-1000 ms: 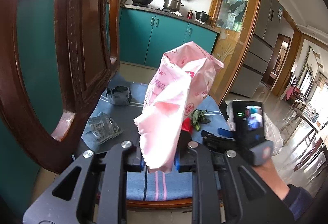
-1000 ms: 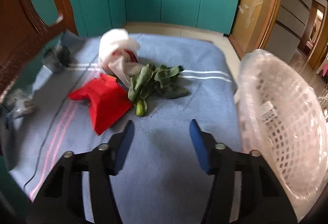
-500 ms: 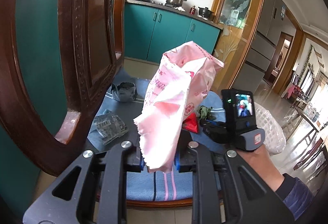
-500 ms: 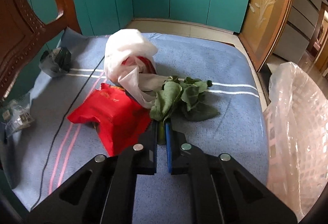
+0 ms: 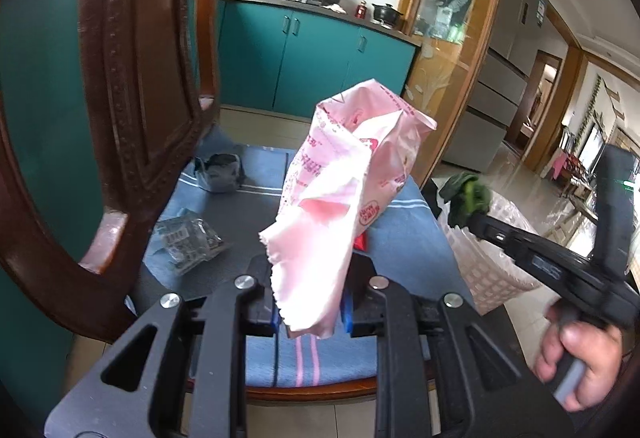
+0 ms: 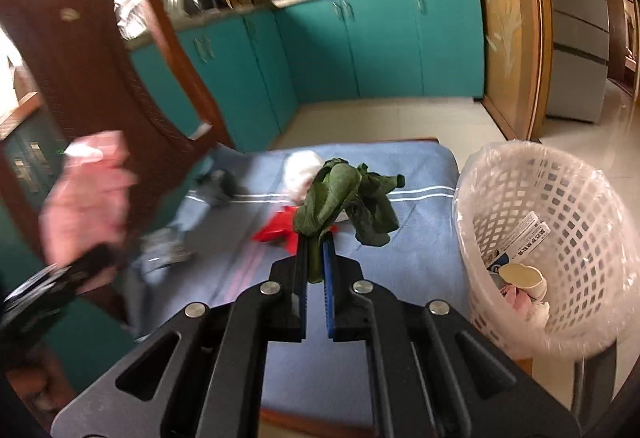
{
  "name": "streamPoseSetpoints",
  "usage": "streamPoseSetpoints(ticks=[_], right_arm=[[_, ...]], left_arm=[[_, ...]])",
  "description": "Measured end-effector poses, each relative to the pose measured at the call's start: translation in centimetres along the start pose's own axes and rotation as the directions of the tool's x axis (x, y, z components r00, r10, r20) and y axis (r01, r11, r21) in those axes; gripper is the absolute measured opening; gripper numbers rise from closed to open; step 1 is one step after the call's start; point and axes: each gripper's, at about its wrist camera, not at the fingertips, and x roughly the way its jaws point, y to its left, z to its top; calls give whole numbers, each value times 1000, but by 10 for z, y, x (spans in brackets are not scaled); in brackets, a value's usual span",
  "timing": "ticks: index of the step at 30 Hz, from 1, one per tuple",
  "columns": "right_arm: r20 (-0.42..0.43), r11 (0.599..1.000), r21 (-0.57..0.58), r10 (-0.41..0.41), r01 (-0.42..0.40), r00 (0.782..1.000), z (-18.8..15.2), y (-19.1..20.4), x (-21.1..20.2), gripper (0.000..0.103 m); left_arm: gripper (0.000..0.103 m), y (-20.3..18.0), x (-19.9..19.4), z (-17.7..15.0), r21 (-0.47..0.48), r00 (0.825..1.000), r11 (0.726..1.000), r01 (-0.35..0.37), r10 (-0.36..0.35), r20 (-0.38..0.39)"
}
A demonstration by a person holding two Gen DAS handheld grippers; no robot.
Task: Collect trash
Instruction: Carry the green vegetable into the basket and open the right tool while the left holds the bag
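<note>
Kitchen chair cushion [image 6: 400, 250] | right gripper [image 6: 316, 258] clamped on greens [image 6: 344, 197], basket [image 6: 472, 205] to its right holds scraps | left gripper [image 5: 310, 312] pinches pink bag [image 5: 340, 197] | red wrapper [image 6: 276, 230], grey wrappers [image 5: 188, 238] ahead remain

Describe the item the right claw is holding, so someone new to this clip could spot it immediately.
Start at the blue striped blanket covering the chair seat, beside the white lattice basket. Just above the blanket, the right claw is clamped on the stem of a bunch of wilted leafy greens. It is the only green, plant-like item; the red wrapper and the left claw's pink bag are packaging.
</note>
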Motion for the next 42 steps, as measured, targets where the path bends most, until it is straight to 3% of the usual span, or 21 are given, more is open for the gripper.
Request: streamPoseSetpoints(ticks=[6, 34, 39, 42], right_arm=[[32, 1000, -26, 6, -6, 999, -18, 13, -22, 7], [12, 1000, -25, -6, 6, 1000, -22, 11, -11, 7], [62, 998, 4, -59, 59, 996, -9, -12, -20, 7], [112, 987, 69, -152, 145, 982, 6, -52, -30, 7]], left_arm=[[22, -11, 6, -9, 20, 1000, 1000, 9, -8, -30], [22, -13, 15, -16, 46, 998, 999, -25, 27, -56], [22, -12, 12, -16, 44, 998, 999, -25, 28, -54], [22, -11, 11, -16, 42, 998, 999, -26, 28, -52]])
